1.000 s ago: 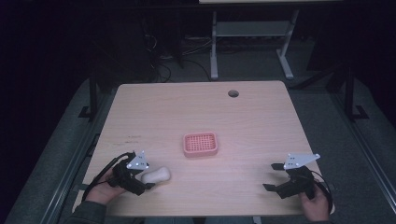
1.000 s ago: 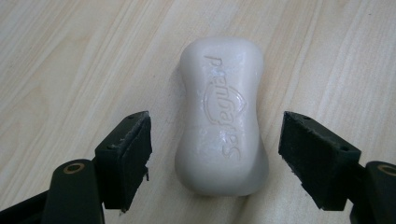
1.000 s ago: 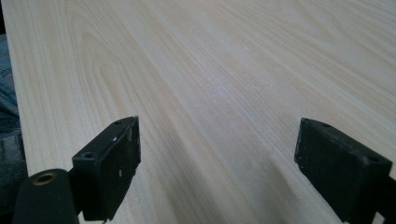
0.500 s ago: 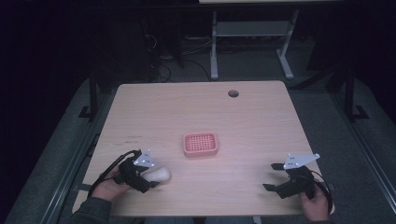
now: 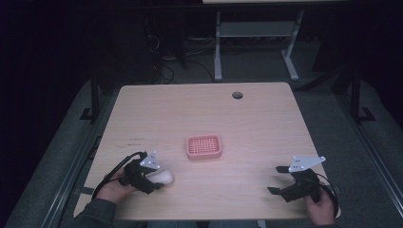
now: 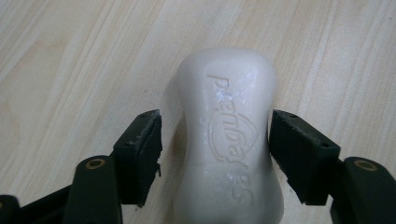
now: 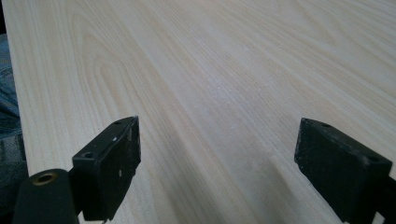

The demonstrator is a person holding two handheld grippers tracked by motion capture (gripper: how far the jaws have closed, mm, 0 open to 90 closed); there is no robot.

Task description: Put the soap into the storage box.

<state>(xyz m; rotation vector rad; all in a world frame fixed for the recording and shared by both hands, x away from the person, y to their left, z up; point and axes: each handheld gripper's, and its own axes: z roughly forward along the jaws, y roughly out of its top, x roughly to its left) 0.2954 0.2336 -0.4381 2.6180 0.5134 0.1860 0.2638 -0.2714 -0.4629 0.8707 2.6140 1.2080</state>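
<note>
Soap bar (image 6: 229, 144): a white, waxy bar with rounded corners and a slight waist, a brand word and shield pressed into its top face. It lies flat on the worktop near the front left corner; in the high view it shows pale at (image 5: 164, 177).
Left gripper (image 6: 215, 140): its two black jaws stand either side of the bar's waist. The jaw on the right of the left gripper view sits at or against the bar's edge; the other stands off with a strip of wood showing between, so the gripper is parted, not clamped.
Left hand (image 5: 114, 187): low over the front edge, wrapped round the gripper's body, cable looping behind, jaws aimed at the worktop's middle.
Right gripper (image 7: 215, 163): jaws wide apart over bare wood, holding nothing; blocky, matte black pads.
Right hand (image 5: 319, 206): at the front right corner, gripper (image 5: 280, 179) angled leftward, grey three-cornered plate on top.
Soap dish (image 5: 204, 146): pink plastic, rectangular with rounded corners, a grid of holes; near the worktop's centre, apart from the bar.
Worktop (image 5: 256, 123): pale wood-grain laminate, rounded corners, a round cable hole near the far edge.
</note>
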